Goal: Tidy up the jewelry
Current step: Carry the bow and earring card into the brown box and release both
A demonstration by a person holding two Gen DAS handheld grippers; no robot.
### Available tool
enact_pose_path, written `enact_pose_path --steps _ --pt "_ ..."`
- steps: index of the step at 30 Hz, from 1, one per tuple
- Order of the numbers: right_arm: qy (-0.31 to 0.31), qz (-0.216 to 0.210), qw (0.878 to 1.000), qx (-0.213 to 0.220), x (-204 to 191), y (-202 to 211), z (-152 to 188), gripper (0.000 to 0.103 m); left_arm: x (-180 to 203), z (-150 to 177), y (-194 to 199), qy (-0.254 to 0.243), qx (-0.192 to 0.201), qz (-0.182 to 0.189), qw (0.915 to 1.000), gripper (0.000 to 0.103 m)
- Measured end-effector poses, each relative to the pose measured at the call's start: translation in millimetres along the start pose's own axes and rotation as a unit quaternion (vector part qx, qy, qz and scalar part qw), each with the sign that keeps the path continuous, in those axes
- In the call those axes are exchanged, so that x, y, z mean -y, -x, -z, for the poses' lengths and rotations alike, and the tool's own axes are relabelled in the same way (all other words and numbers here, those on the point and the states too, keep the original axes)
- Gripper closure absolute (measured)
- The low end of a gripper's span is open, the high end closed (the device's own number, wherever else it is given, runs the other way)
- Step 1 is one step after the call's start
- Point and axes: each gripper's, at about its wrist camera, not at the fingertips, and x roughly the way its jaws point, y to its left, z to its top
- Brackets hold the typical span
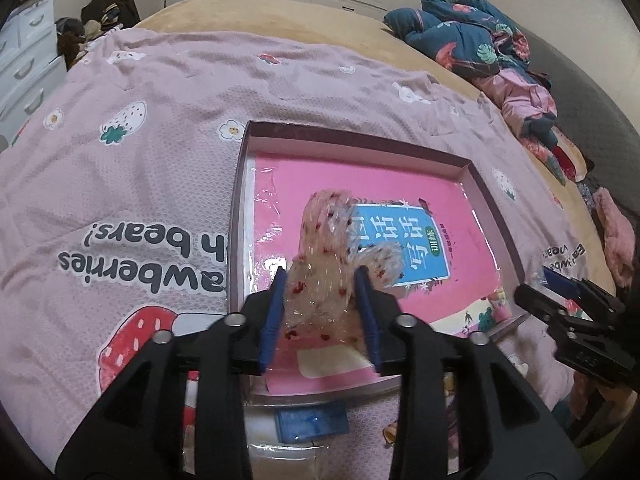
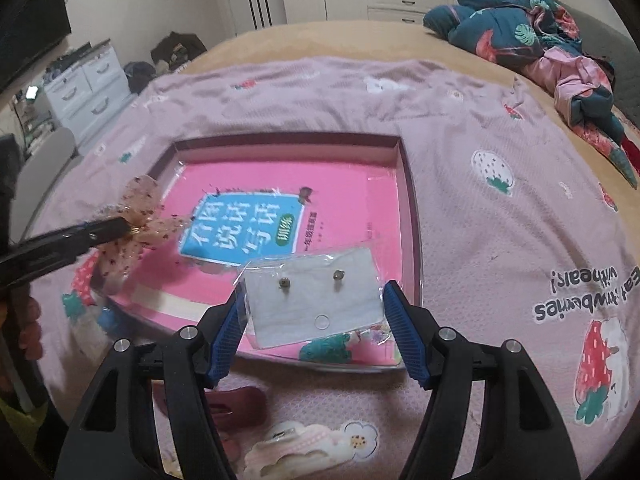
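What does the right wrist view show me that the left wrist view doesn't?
Only the right wrist view shows the earring card in its clear sleeve, held between the right gripper fingers, plus a pink hair clip on the blanket. Only the left wrist view shows the left gripper closed on the sheer dotted bow up close, and a blue packet beneath it. Both show the tray holding the pink book.

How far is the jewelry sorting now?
Nothing clearly lies sorted in the box yet. In hand: the left gripper clamps a sheer bow, and the right gripper holds an earring card. Left: a pink clip and a dark red item on the bedspread.
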Motion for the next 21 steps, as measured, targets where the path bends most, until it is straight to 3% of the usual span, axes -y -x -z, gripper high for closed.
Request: enact_pose_path --steps 6,11,21 --pt "-0.006 0.007 1.000 -0.023 5 -20 4 0.035 0 2 3 -0.003 -0.001 -0.009 1.0000 0.063" --pt "-0.023 0.007 1.000 -0.019 12 -15 6 0.019 -2 3 16 0.001 0.006 -0.015 0.9999 0.055" --pt "-0.035 0.004 0.998 0.058 22 60 0 0.011 4 6 62 -0.004 0.039 -0.020 0.9990 0.043"
